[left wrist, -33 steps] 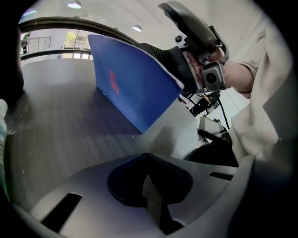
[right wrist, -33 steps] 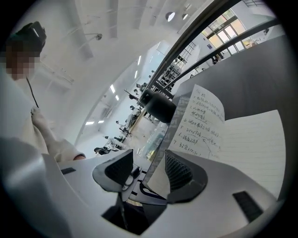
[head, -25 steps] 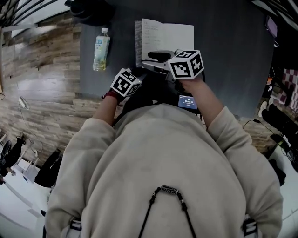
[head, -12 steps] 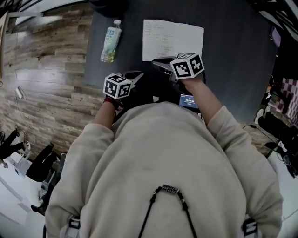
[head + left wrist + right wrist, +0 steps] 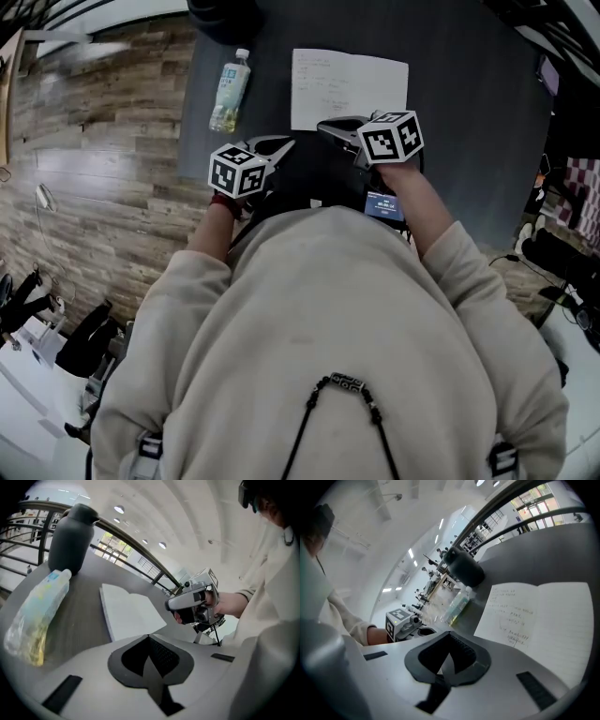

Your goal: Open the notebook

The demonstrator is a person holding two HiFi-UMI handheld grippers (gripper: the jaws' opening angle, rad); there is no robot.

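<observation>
- Notebook [image 5: 349,86] – open, flat on the dark table [image 5: 469,141], handwritten page up, at the far middle of the tabletop.
- Left gripper [image 5: 281,145]: jaws closed on each other, nothing between them; held low over the table's near edge, short of the notebook's near left corner, pointing forward and right.
- Right gripper [image 5: 328,125]: jaws likewise pressed together and empty; tip at the notebook's near edge, raised off the table as seen from the left gripper view.
- Both forearms out from cream sleeves, bent in close to the body – hands wrapped round the gripper handles.
- Plastic bottle [image 5: 229,91] on its side just left of the notebook, apart from it.
- Dark round-topped vessel [image 5: 220,14] beyond the bottle.
</observation>
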